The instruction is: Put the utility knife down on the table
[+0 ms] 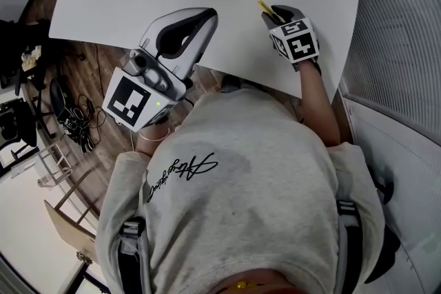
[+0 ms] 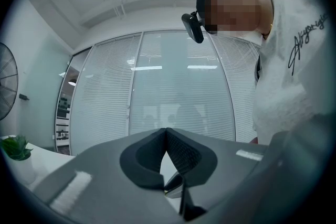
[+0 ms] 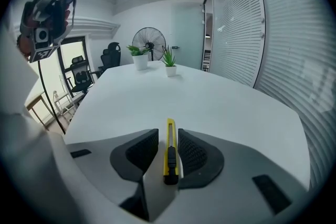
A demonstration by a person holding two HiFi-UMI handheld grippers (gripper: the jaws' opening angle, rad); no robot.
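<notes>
Right gripper view, item 1: right tongs (image 3: 168, 131), jaws apart and tilted down at the desk (image 3: 220, 107). The ribbed pads stand either side of the knife. A clear gap shows on the left side; the right pad is just beside the knife, and no clamping shows.

Item 2: utility knife (image 3: 169, 153), yellow body with a black slider. It lies lengthwise between the jaws with its tip pointing away down the desk. It appears to rest on the desk top, though contact underneath cannot be confirmed. In the head view it sits near the near edge, toward the right-hand corner.

Handling, judged: light, stiff, narrow plastic body with smooth flat sides that may slip. Best taken across the flat sides near the slider, mid-length, keeping clear of the tip end where the blade would come out. No blade can be made out.

Item 3: left tongs (image 2: 167, 131), jaws together at the tips with nothing between them. They are held level over the near edge of the desk, well apart from the knife.

Item 4: two potted plants (image 3: 140, 56), at the far end of the desk, well apart from the knife.

Item 5: standing fan (image 3: 148, 39) and office chair (image 3: 111, 54), beyond the far end and off the desk.

Item 6: slatted blinds (image 3: 247, 23), along the right edge.

Obstructions: none near the knife. The desk top around it is bare.
</notes>
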